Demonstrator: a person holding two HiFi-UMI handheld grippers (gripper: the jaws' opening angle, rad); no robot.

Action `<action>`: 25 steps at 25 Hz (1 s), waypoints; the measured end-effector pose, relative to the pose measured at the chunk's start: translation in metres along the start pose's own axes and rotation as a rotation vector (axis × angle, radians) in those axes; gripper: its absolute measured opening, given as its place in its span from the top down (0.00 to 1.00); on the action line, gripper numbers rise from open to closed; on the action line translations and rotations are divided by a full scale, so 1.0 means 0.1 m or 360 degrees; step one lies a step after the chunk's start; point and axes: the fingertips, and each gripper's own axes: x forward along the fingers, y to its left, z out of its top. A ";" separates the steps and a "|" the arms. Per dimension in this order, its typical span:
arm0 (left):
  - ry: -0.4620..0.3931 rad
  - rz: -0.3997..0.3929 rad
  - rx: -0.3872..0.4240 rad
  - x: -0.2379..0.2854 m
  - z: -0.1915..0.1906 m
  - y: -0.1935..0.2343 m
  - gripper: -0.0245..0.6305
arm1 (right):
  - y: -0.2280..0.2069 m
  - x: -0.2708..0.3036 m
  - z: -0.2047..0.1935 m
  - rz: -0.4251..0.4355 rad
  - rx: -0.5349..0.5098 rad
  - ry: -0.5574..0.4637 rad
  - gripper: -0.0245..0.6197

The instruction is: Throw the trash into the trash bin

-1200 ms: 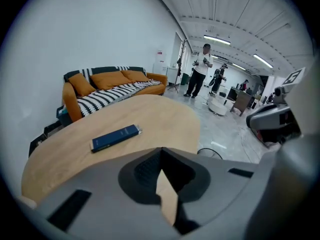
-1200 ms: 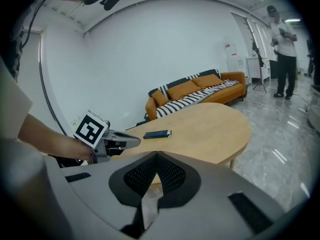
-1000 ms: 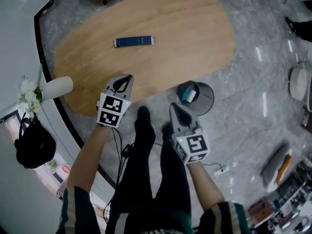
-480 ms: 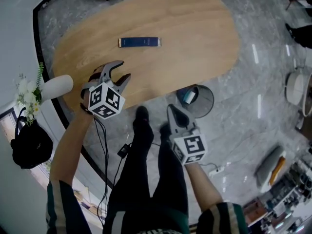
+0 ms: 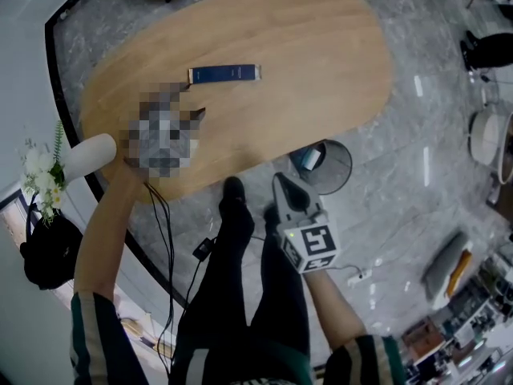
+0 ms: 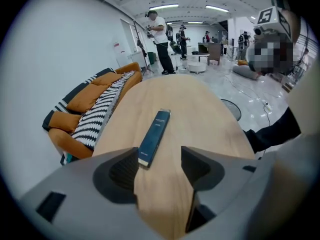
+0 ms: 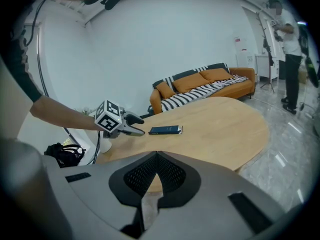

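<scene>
Approaching the blue packet point(image 6: 155, 134) mid-frame, the left gripper point(image 6: 159, 158) is being opened, nothing gripped. Closure around it is required next. The right gripper point(image 7: 157, 159) is closed, empty.

Dark pale-striped sleeves point(image 5: 94, 327), black trousers point(image 5: 240, 295), black shoes point(image 5: 234, 191); grey left gripper point(image 7: 141, 126) with black cable point(image 5: 167, 239), grey right gripper point(image 5: 280, 181), black-and-white marker cube point(image 5: 314, 245)

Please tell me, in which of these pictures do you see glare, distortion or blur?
Head view: bright reflections streak the glossy floor; the table is evenly lit, without glare. Left gripper view: strong fisheye bending with dark corners; the blue box is sharp. Right gripper view: same fisheye and dark rim; the sofa is clear.
</scene>
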 end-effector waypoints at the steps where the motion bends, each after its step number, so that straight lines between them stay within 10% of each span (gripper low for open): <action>1: 0.0009 0.0010 -0.0028 0.05 -0.02 0.06 0.58 | -0.01 0.01 0.00 -0.0005 0.0009 -0.0001 0.96; 25: 0.0241 -0.0309 0.0034 0.85 -0.21 0.27 0.67 | -0.36 -0.10 -0.21 -0.0142 0.0164 -0.0004 0.96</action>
